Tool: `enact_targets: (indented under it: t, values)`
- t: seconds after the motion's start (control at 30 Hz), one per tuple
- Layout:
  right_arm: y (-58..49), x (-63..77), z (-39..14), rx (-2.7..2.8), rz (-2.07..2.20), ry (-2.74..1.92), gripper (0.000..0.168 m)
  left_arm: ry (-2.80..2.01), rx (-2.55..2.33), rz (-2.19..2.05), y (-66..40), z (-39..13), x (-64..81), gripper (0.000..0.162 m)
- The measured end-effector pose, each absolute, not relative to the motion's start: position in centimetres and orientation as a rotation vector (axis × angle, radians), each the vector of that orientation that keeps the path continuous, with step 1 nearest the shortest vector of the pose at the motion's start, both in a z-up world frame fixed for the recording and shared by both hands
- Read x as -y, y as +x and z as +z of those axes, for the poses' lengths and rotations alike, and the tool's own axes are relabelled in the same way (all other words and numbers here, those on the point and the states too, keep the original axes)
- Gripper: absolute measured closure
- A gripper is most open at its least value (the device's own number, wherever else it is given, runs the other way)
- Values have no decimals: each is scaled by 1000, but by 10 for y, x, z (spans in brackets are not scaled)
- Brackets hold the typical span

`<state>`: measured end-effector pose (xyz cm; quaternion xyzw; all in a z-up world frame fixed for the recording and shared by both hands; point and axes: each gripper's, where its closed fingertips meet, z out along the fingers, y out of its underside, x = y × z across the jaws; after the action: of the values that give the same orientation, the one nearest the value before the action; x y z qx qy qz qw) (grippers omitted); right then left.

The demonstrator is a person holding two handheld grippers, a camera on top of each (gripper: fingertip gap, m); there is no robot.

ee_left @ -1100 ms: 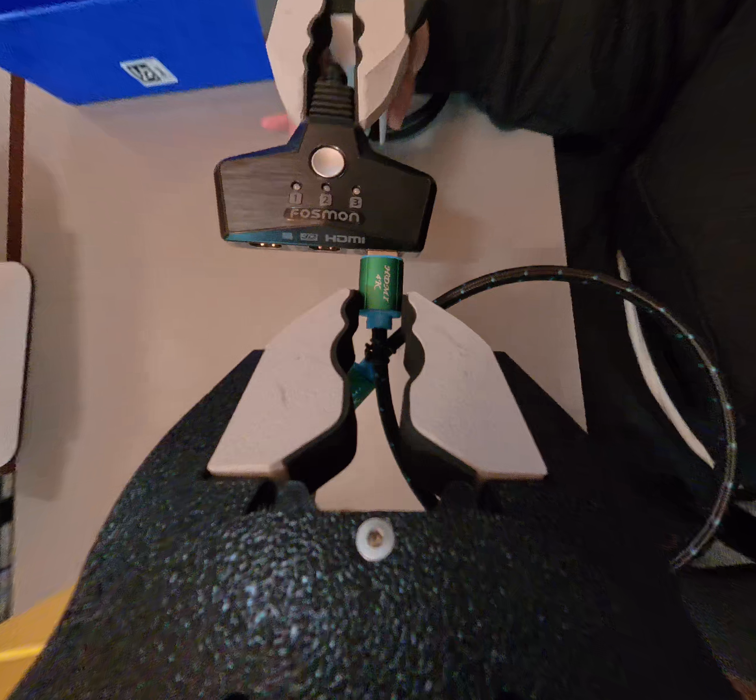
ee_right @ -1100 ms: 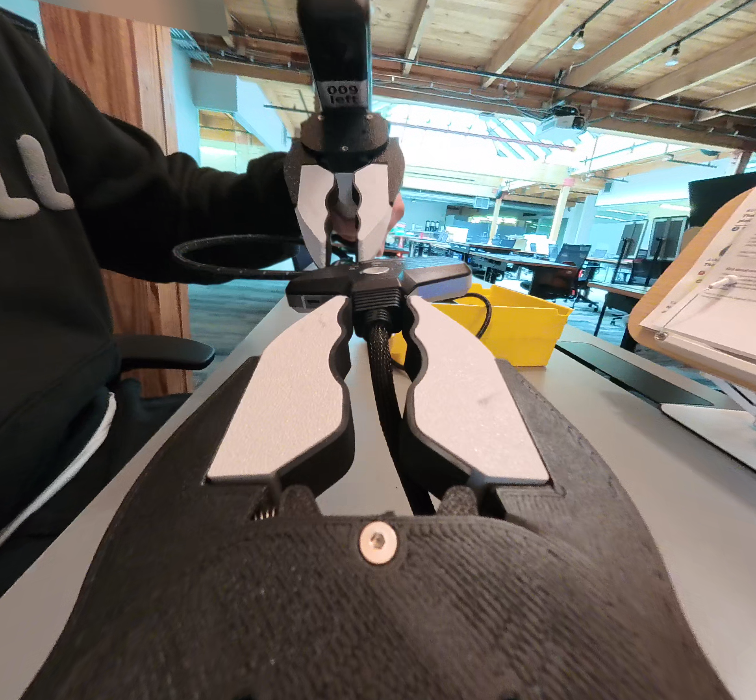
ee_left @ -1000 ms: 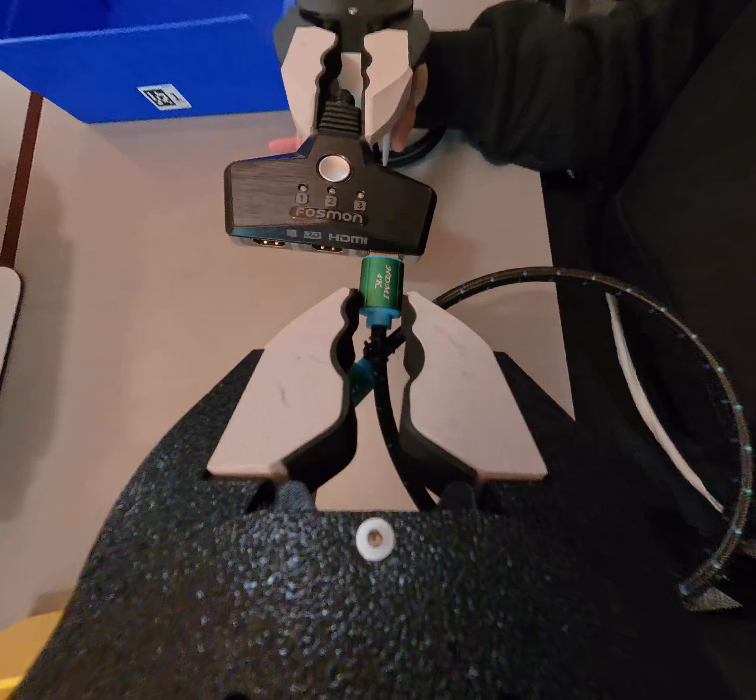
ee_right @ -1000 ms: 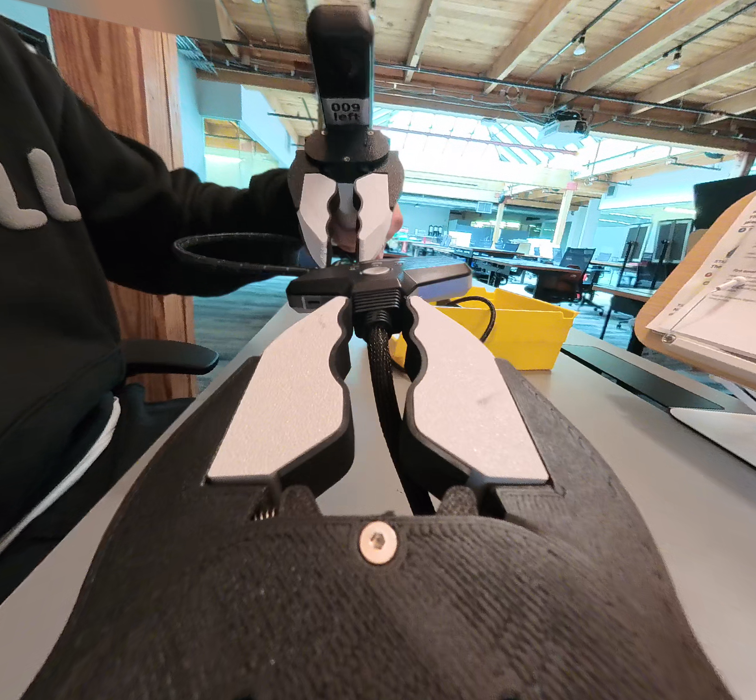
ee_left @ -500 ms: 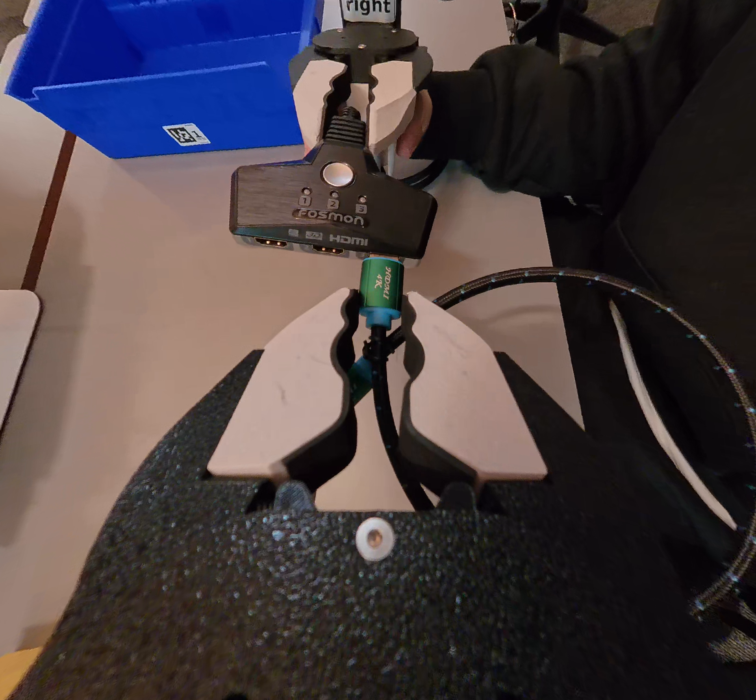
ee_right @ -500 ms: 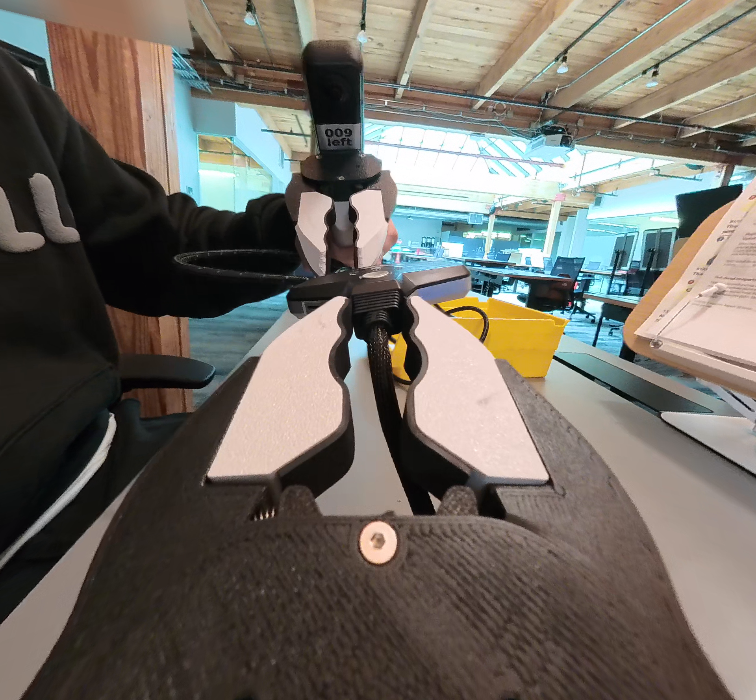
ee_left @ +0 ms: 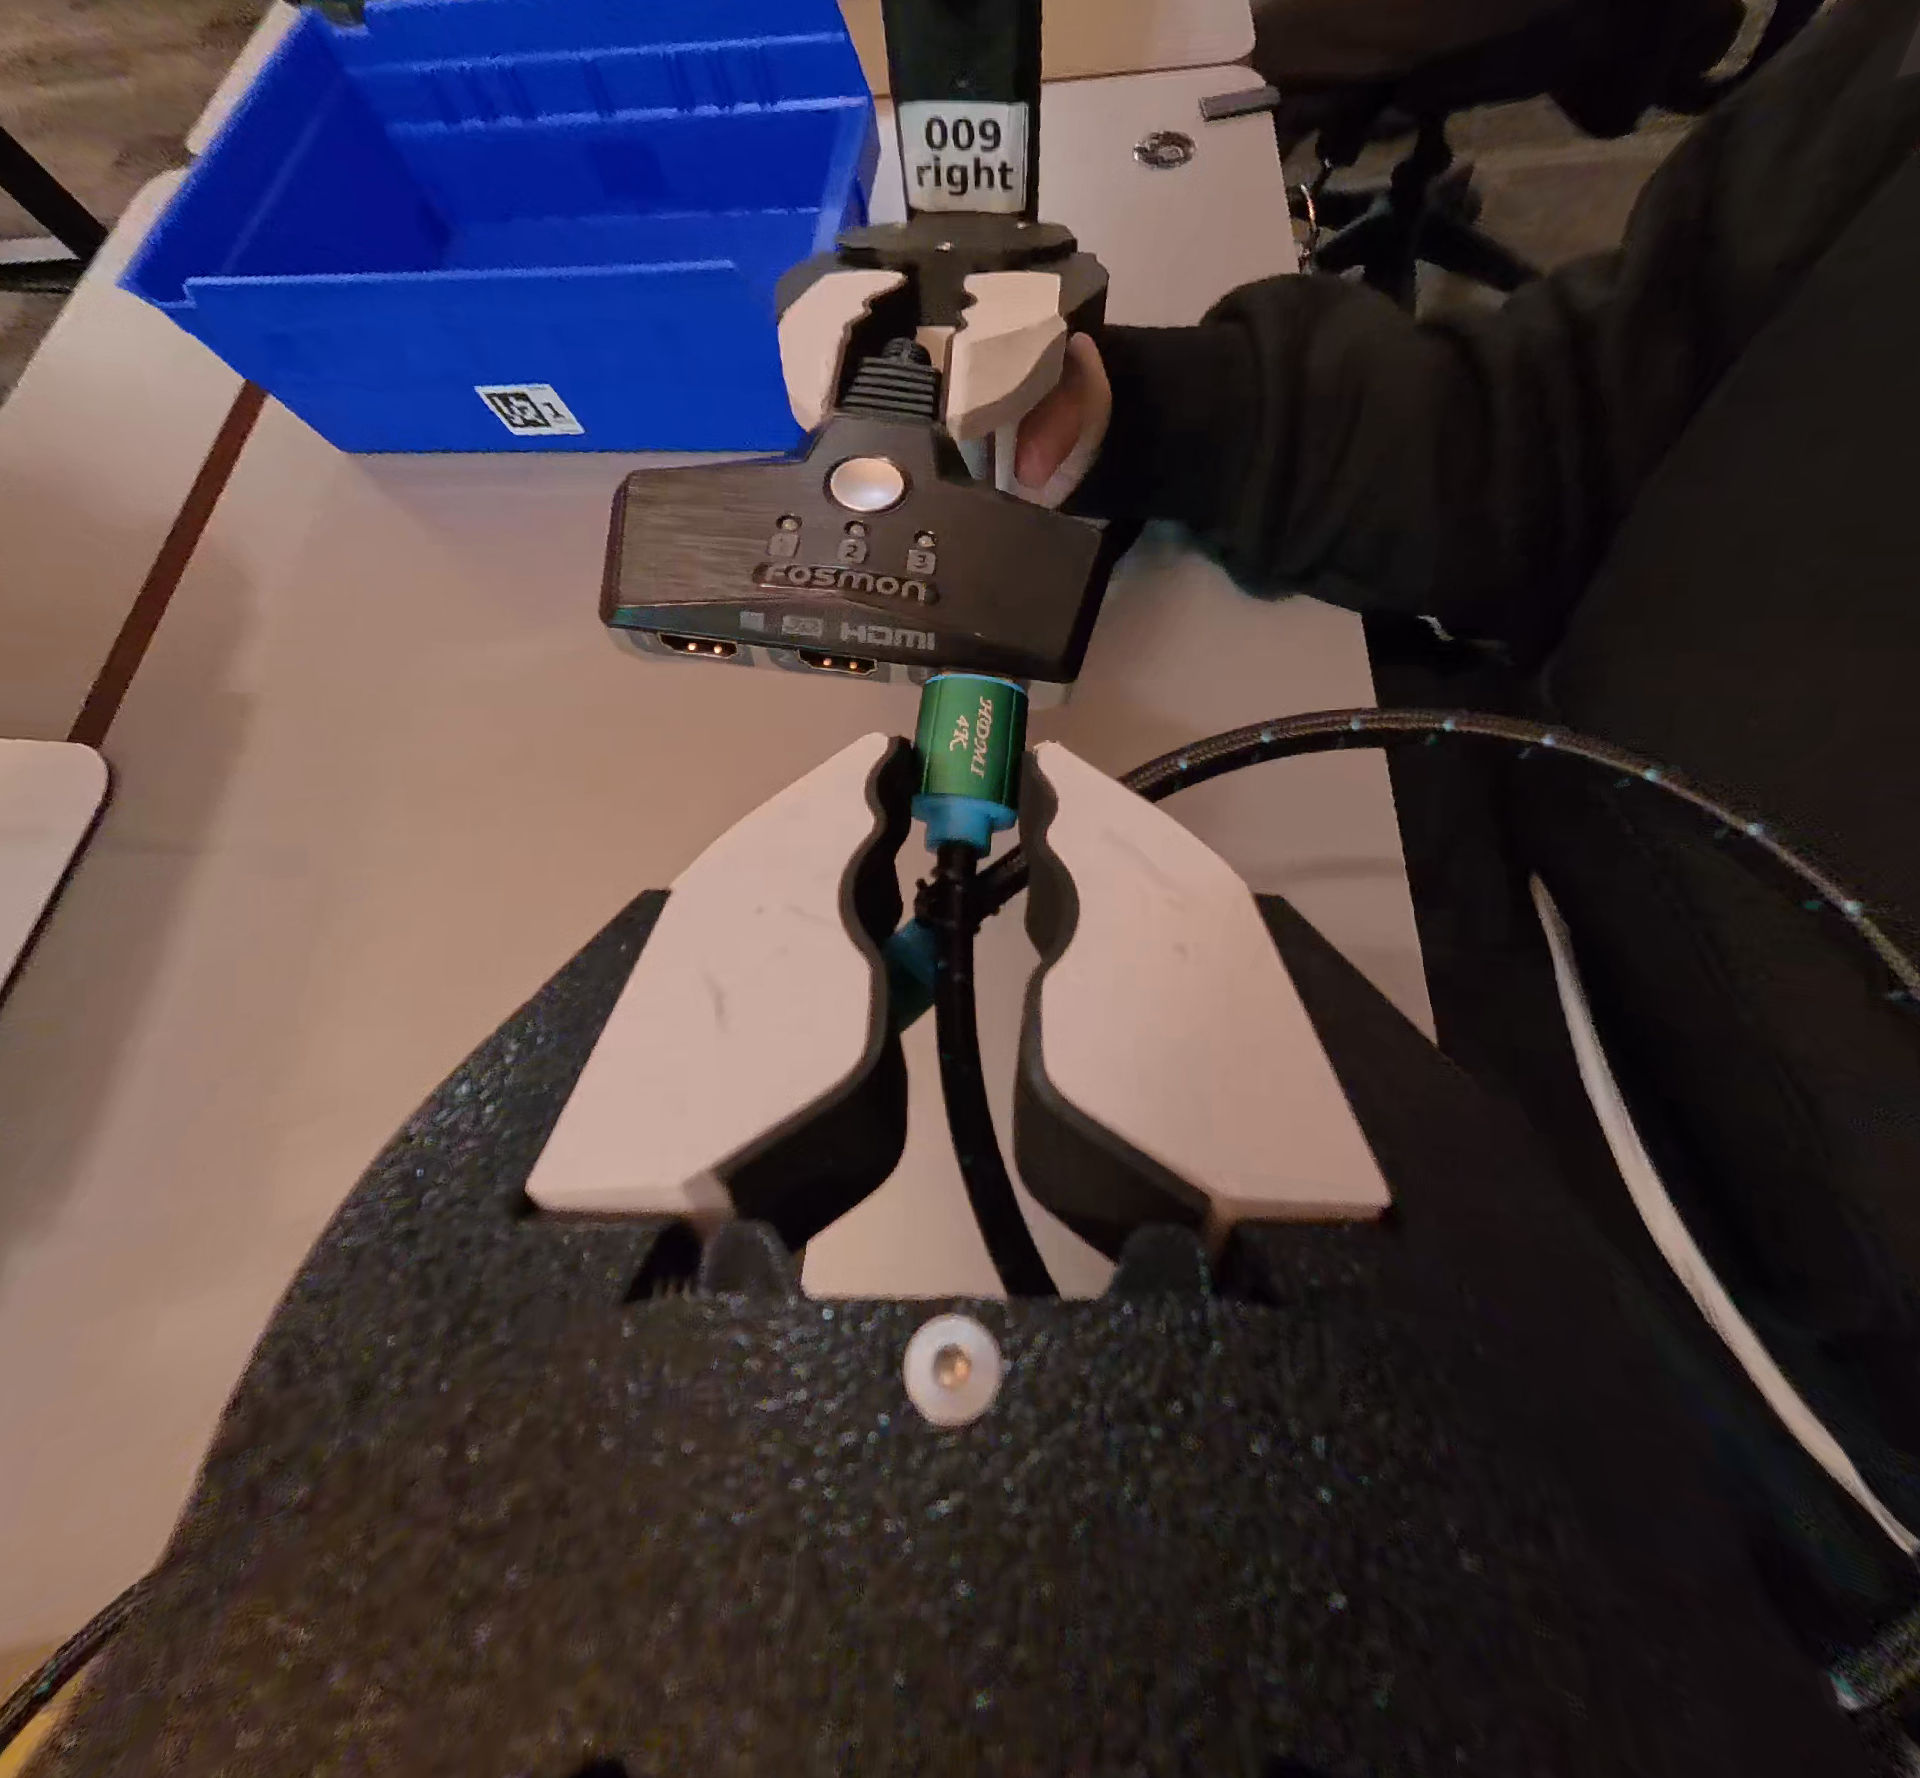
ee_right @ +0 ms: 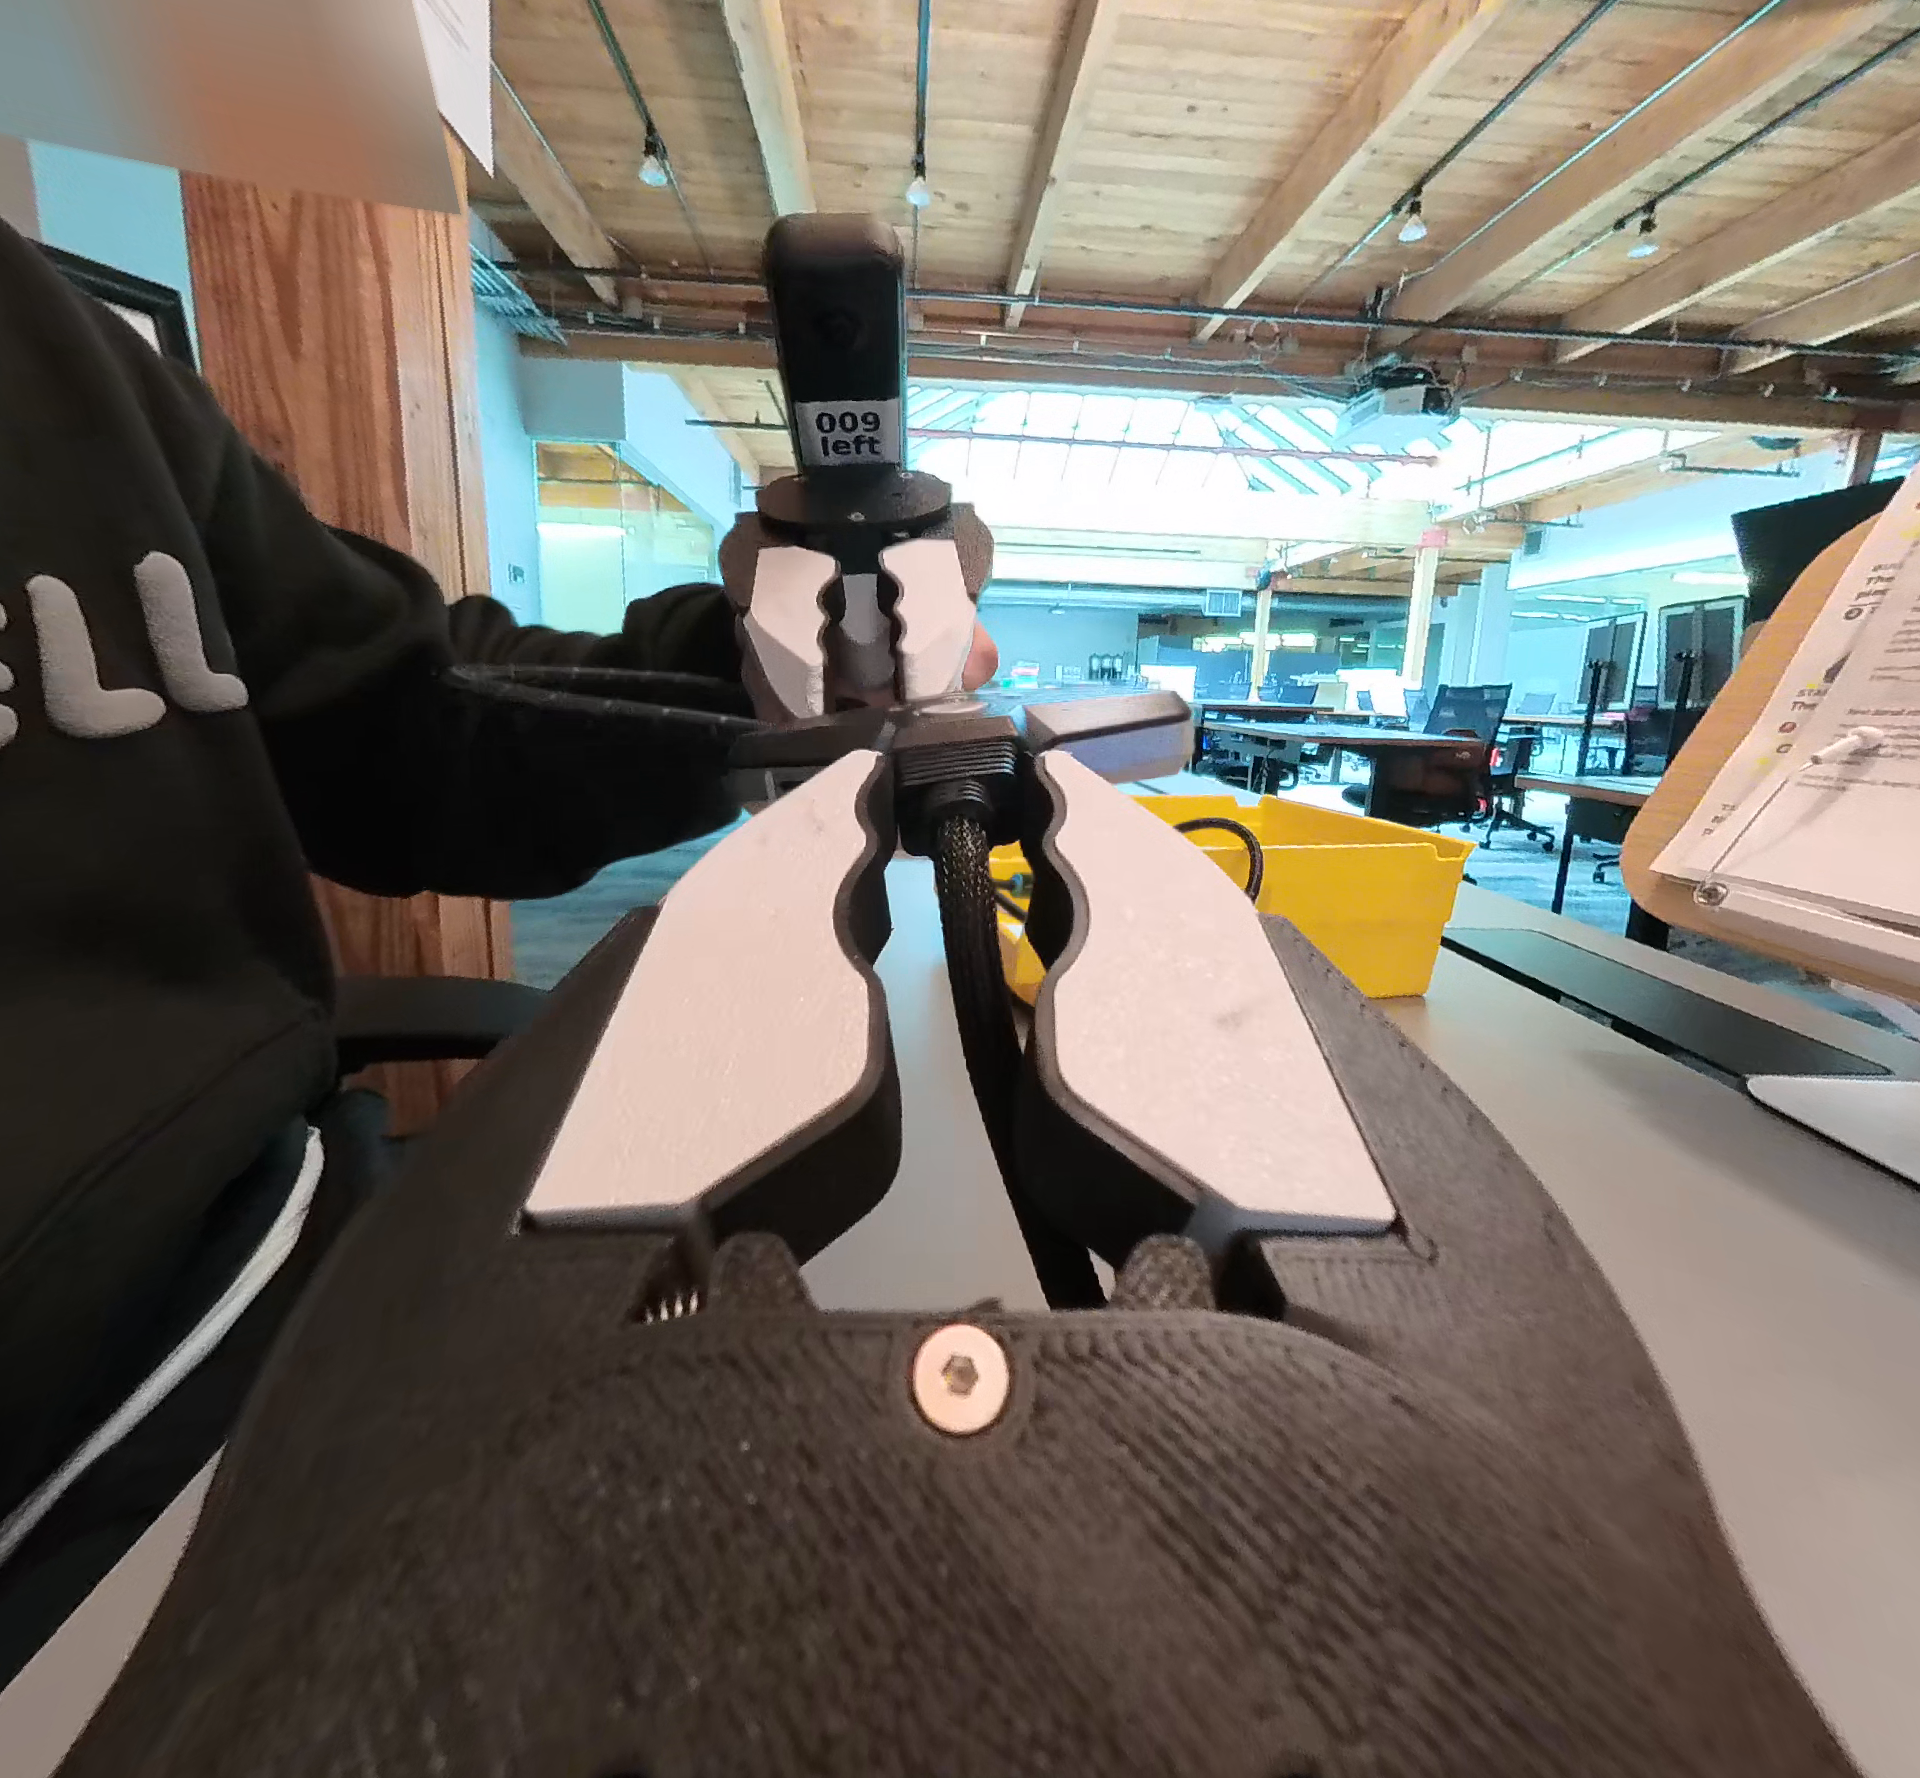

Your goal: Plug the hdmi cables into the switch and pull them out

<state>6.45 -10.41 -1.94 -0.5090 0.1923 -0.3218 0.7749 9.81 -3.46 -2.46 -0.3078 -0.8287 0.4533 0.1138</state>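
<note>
The black HDMI switch [ee_left: 852, 575] is held in the air between both grippers. My left gripper [ee_left: 966, 772] is shut on a green HDMI plug [ee_left: 966, 736], which sits in the switch's right-hand port with its metal tip hidden. The other two ports [ee_left: 696, 650] are empty. The plug's braided cable [ee_left: 1455, 726] loops off to the right. My right gripper [ee_right: 956, 778] is shut on the ribbed collar of the switch's own black cable [ee_right: 971, 897]; it also shows in the left wrist view [ee_left: 925, 357]. The switch looks edge-on in the right wrist view [ee_right: 1107, 720], with the left gripper [ee_right: 857, 658] beyond it.
A blue bin [ee_left: 499, 201] stands on the pale table [ee_left: 364, 845] behind the switch. A yellow bin [ee_right: 1340, 887] holding a cable sits farther off. A paper on a wooden stand [ee_right: 1829, 741] is at the right. A person in a black top [ee_right: 156, 793] sits close on the left.
Both grips are unchanged and the plug stays in the port. The left wrist view has tilted up, so more of the blue bin and far table shows. The switch now looks flatter from the right.
</note>
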Motion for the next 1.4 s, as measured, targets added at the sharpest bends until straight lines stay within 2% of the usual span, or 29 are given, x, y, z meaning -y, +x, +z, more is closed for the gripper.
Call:
enact_targets:
  t: [0.2,0.27,0.33,0.43,0.53,0.63,0.8,0.9,1.0,1.07,1.17,1.4]
  values:
    - [56,105,-17,-347,-794,-1140,145,-1005,2451,1430,94,-21,37,142]
    - [54,109,-15,-349,-813,-1125,145,-966,2425,1594,100,2,37,141]
    - [53,114,-12,-356,-834,-1097,145,-887,2344,1767,115,34,27,132]
    - [55,119,-9,-371,-860,-1065,145,-517,2465,1915,182,60,8,127]
    - [61,123,-8,-398,-917,-1050,145,69,2874,1697,274,30,-31,128]
    - [60,120,-11,-391,-885,-1074,145,415,3147,1486,336,-9,-74,125]
    - [63,117,-15,-397,-874,-1095,145,705,3234,1203,383,-84,-99,123]
    - [64,115,-17,-401,-876,-1110,145,787,3288,1130,407,-112,-98,124]
    - [63,114,-17,-395,-875,-1115,145,828,3263,1173,425,-120,-88,133]
    - [62,117,-16,-397,-879,-1103,145,816,3236,1142,429,-125,-83,155]
    - [60,121,-14,-397,-887,-1089,145,785,3205,1242,426,-108,-73,155]
    - [58,120,-13,-384,-876,-1088,145,470,3188,1838,389,0,-39,154]
